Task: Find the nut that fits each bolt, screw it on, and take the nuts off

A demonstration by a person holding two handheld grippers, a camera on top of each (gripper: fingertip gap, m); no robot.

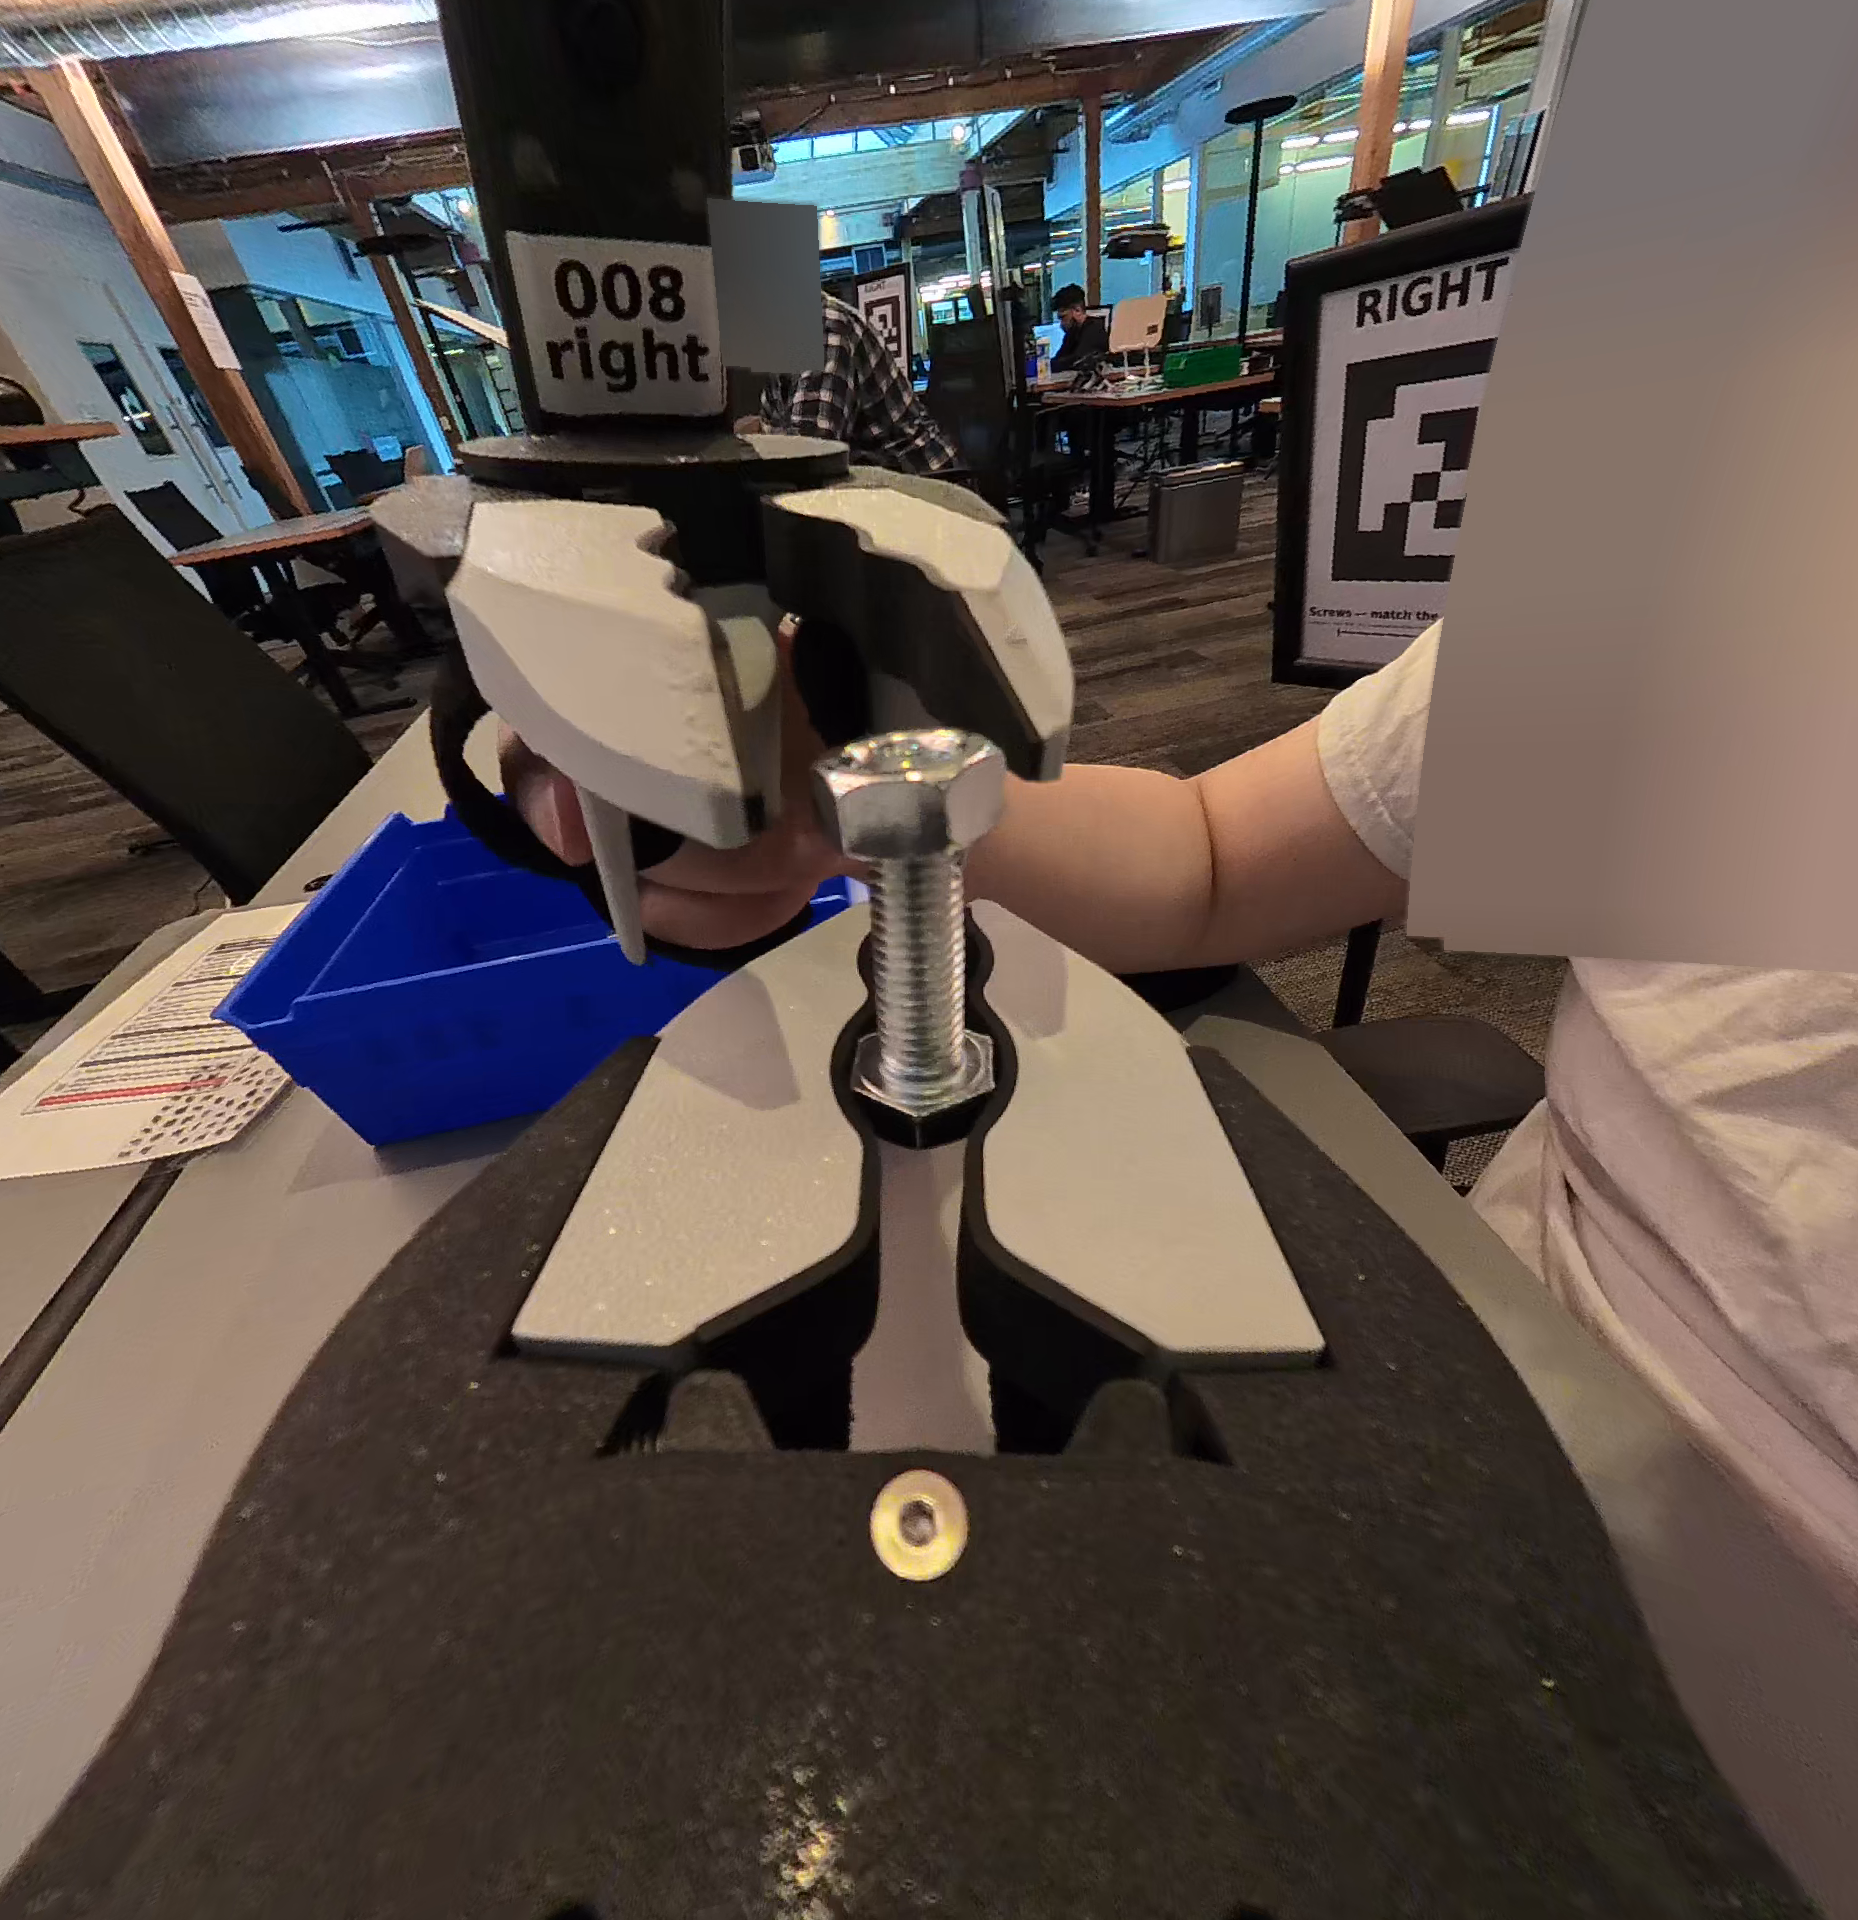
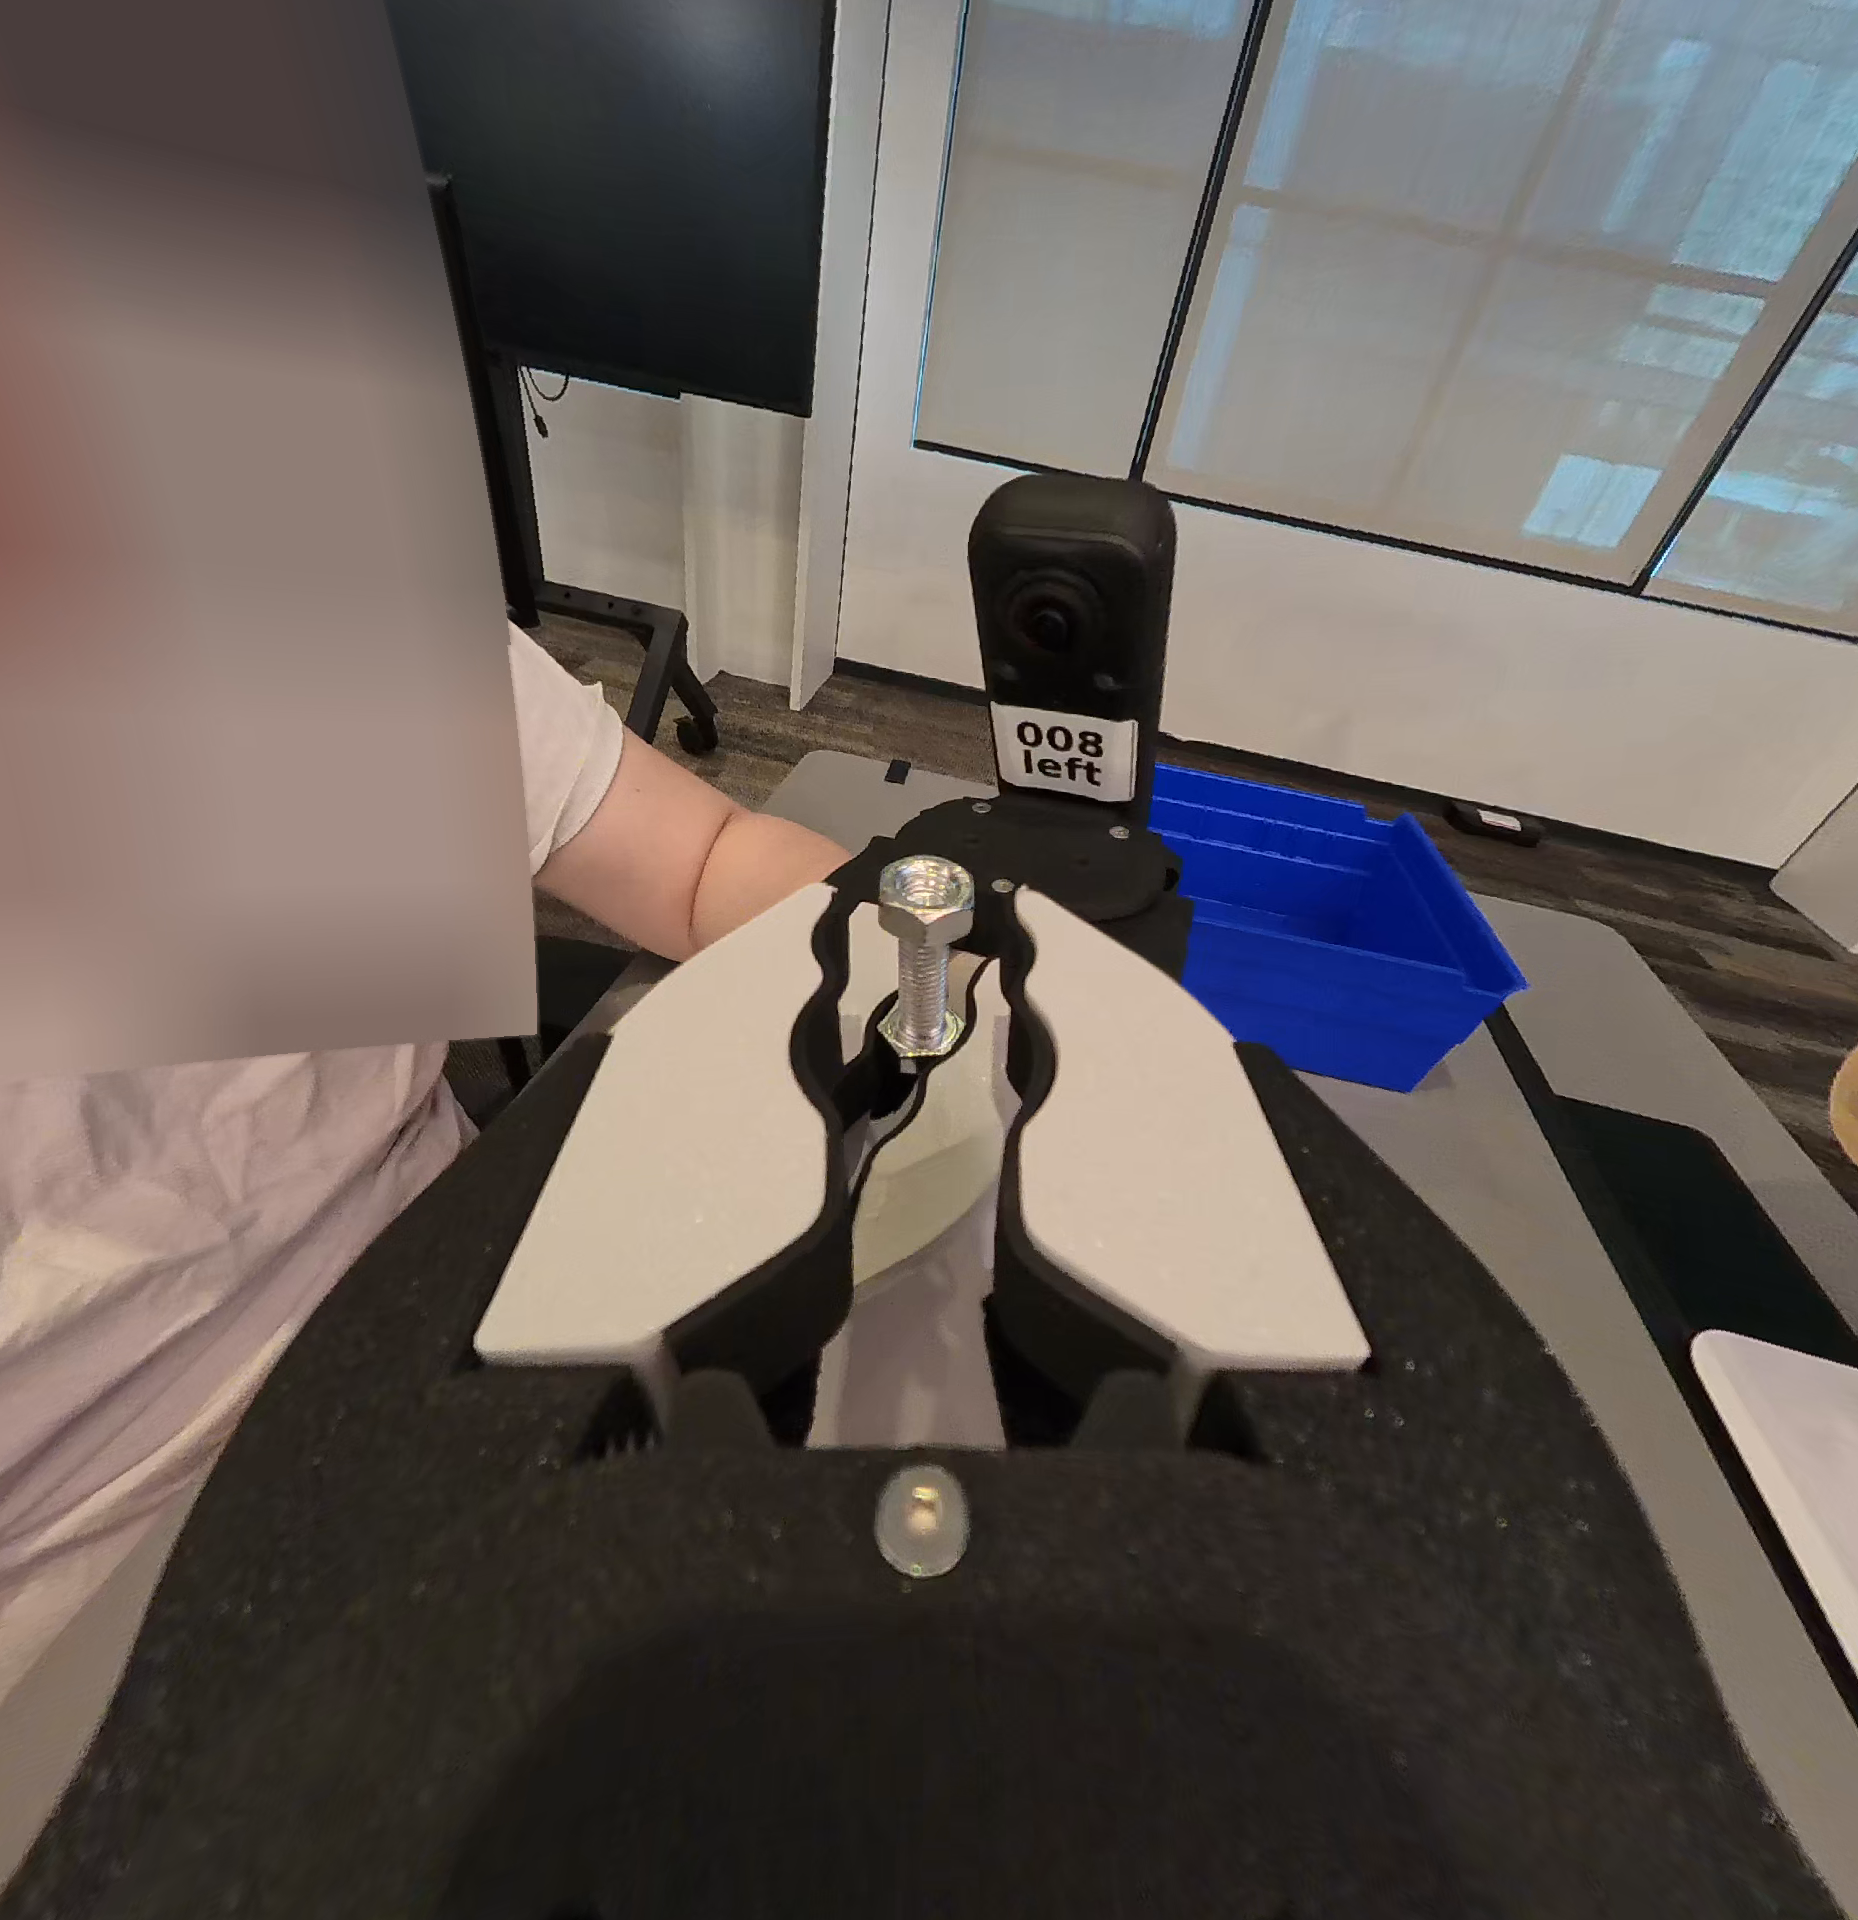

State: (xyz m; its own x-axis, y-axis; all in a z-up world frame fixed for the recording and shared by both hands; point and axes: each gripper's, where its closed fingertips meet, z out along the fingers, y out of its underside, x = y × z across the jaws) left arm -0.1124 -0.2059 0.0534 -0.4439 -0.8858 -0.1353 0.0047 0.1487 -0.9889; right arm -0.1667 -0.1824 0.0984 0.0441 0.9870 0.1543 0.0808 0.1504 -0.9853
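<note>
Between fingertips of left hand-held gripper (image 1: 923,1081), bolt (image 1: 917,966) stands upright, clamped at its lower hex end; thread bare along shank. Nut (image 1: 909,795) sits at top end of bolt. Right hand-held gripper (image 1: 883,769) hovers above it, jaws spread, grasping nothing. Blue bin (image 1: 426,997) on surface (image 1: 94,1299) behind. Step, likely: turning nut on thread; direction cannot tell. Next move calls for right jaws closing squarely on nut flats, then twist, left clamp steady.

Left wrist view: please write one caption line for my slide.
Left gripper clamps the bolt upright by its lower hex; the open right gripper approaches its top, blue bin behind.
</note>
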